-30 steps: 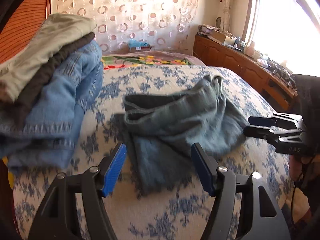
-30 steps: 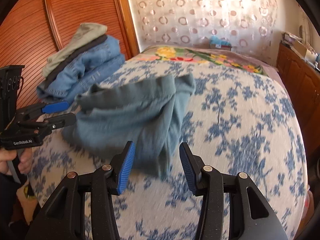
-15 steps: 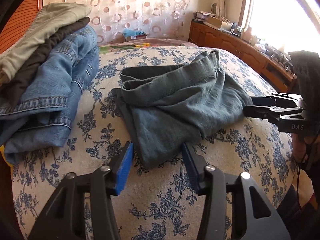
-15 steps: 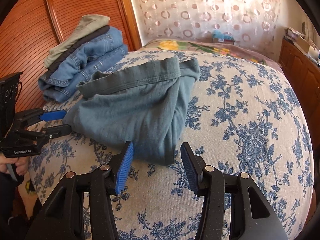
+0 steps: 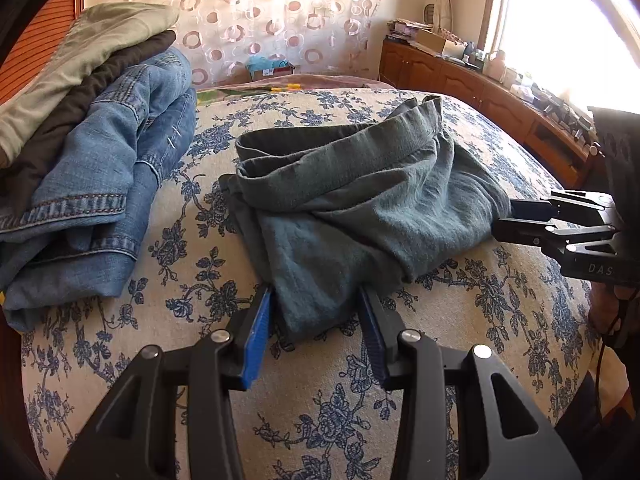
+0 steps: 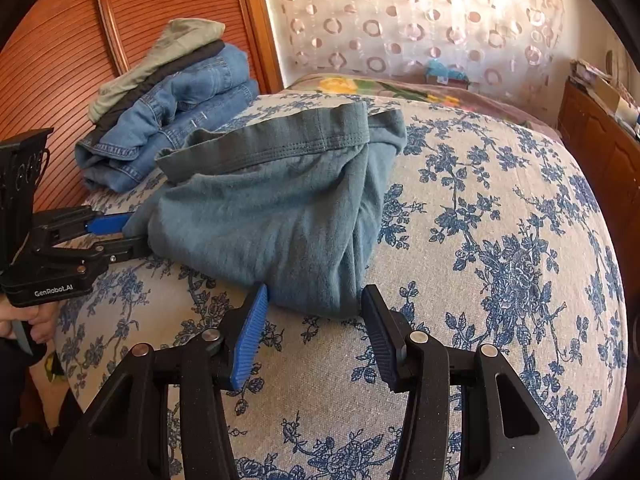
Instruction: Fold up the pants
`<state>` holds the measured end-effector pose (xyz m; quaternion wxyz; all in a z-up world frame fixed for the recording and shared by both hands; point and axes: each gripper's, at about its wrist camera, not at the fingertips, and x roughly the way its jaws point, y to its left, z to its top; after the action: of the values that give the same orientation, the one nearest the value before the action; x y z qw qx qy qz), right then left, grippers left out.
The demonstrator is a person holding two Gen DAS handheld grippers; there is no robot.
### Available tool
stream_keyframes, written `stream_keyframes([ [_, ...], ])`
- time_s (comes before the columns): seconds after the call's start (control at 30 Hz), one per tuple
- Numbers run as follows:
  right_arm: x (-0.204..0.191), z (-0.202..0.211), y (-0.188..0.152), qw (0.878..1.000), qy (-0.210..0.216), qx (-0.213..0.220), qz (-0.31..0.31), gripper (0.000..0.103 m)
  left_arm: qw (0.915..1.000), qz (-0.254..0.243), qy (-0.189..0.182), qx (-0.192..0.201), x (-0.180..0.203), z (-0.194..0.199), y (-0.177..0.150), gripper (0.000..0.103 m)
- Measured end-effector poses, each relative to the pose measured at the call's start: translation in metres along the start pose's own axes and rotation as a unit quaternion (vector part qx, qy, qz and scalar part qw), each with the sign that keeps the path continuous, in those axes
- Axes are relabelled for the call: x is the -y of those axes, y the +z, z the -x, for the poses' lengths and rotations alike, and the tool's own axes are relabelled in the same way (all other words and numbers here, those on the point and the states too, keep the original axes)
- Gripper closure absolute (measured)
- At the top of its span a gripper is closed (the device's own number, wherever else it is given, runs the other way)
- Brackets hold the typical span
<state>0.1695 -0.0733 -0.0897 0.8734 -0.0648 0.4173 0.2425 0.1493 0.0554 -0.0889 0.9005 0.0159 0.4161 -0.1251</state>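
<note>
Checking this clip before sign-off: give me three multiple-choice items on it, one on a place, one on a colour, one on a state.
1. Where is the stack of folded clothes?
A. on the bed by the wooden panel
B. on the cabinet
C. on the floor

2. What colour are the pants being folded?
A. red
B. grey-green
C. white

3. What is between the left gripper fingers?
A. nothing
B. jeans
C. a pants edge

Answers:
1 A, it sits at the bed's far corner.
2 B, dull grey-green cloth.
3 C, the edge lies between the closing jaws.

Teal-grey pants [image 5: 360,200] lie on a cream bedspread [image 5: 320,400] with blue flowers.
</note>
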Motion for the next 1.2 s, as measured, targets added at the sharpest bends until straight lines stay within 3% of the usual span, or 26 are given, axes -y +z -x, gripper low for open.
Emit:
stream_keyframes([
  [0.1,-0.005,0.001,0.0,1.0,-0.006,0.003,0.013,0.07,1.0,-0.001,0.003,-0.003,0.0,-0.002,0.002,0.063],
  [0.43,-0.003,-0.002,0.009,1.0,-0.006,0.003,0.01,0.072,1.0,-0.004,0.005,-0.001,-0.001,-0.004,0.004,0.063],
  [0.5,-0.004,0.0,0.008,1.0,-0.003,0.006,0.014,0.087,1.0,-0.008,0.005,0.0,-0.001,-0.003,0.003,0.072],
  [0.6,-0.003,0.005,0.007,1.0,-0.003,0.012,0.017,0.099,0.9999,-0.014,0.003,0.004,-0.001,0.001,0.002,0.089],
  [0.97,0.009,0.038,-0.001,0.999,0.01,0.035,-0.004,0.101,0.9994,-0.014,-0.011,0.029,-0.004,0.03,-0.015,0.096],
  [1.2,0.007,0.057,-0.027,0.999,0.017,0.028,-0.013,0.101,0.9991,-0.017,-0.021,0.031,0.006,0.043,-0.037,0.096],
])
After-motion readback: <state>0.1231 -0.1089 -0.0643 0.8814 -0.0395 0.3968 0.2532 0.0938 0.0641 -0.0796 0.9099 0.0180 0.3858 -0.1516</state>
